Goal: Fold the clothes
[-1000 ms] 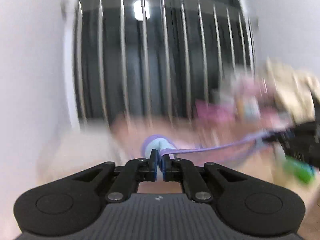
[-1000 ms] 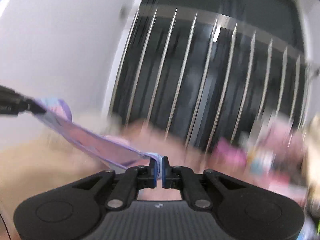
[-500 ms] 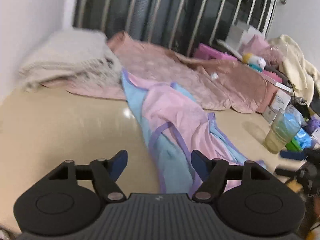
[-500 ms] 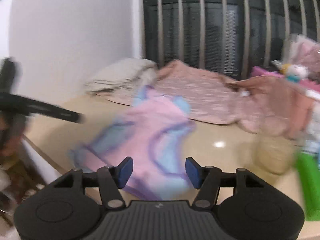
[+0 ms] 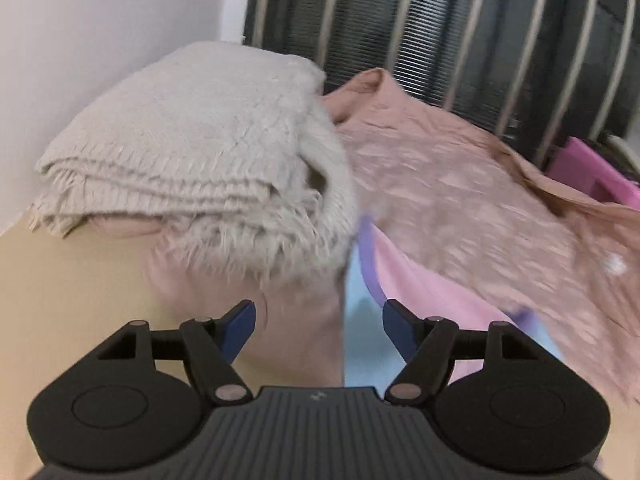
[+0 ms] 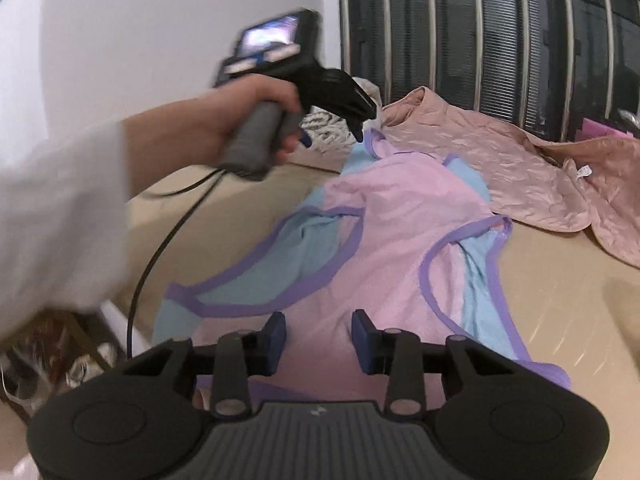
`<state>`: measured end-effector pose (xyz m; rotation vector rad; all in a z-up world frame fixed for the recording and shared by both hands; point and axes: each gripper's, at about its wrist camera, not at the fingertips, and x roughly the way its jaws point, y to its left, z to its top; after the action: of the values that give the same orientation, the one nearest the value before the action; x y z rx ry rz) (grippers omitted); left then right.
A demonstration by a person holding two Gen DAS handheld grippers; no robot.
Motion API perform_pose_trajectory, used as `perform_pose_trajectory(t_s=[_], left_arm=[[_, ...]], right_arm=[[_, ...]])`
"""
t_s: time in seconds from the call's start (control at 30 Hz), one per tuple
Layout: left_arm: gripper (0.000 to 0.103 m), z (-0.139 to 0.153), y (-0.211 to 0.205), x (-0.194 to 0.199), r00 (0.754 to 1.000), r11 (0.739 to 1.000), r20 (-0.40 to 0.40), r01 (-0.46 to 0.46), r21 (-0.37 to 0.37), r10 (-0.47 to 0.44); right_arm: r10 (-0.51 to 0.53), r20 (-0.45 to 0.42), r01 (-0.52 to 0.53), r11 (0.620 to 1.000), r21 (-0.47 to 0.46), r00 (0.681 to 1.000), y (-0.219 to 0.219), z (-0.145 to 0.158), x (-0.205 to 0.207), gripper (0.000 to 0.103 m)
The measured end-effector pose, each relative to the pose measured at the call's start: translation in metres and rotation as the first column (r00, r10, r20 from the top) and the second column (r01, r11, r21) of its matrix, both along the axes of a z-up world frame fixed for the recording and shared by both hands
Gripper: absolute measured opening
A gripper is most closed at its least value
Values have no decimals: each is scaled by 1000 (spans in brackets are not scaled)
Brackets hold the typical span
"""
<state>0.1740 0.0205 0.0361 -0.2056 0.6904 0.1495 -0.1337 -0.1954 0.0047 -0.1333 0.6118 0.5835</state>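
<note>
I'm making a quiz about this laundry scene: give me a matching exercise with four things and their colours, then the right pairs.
Things:
1. folded knit blanket
2. vest's main panel
3. vest's edge trim
4. crumpled quilted garment

Colours:
A. purple
B. dusty salmon-pink
C. pale grey-beige
D. light pink

Pairs: 1-C, 2-D, 3-A, 4-B

Left gripper [image 5: 319, 322] and right gripper [image 6: 319, 337] both empty, jaws spread wide; left hand [image 6: 244, 114] wrapped around handle.
</note>
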Motion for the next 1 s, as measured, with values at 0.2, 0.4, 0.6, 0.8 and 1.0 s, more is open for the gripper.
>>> perform_pose_trajectory(t_s=[0.2, 0.4, 0.6, 0.8, 1.0], left_arm=[[2, -10, 11, -3, 999, 997, -30, 44, -58, -46], [1, 16, 66, -110, 996, 994, 82, -21, -111, 30], [7, 10, 109, -222, 986, 986, 81, -138, -94, 146], [44, 4, 129, -283, 972, 974, 88, -210, -82, 217], [63, -1, 126, -240, 985, 989, 121, -132, 68, 123]], right_arm=[[3, -84, 1, 999, 51, 996, -44, 8, 8, 31], [-60, -137, 66, 997, 42, 989, -84, 13, 33, 14], [-124, -115, 115, 989, -88, 986, -75, 18, 78, 19], [-194, -48, 181, 964, -197, 980, -48, 23, 116, 43], [-9, -14, 10, 997, 70, 1000, -9, 68, 107, 43]])
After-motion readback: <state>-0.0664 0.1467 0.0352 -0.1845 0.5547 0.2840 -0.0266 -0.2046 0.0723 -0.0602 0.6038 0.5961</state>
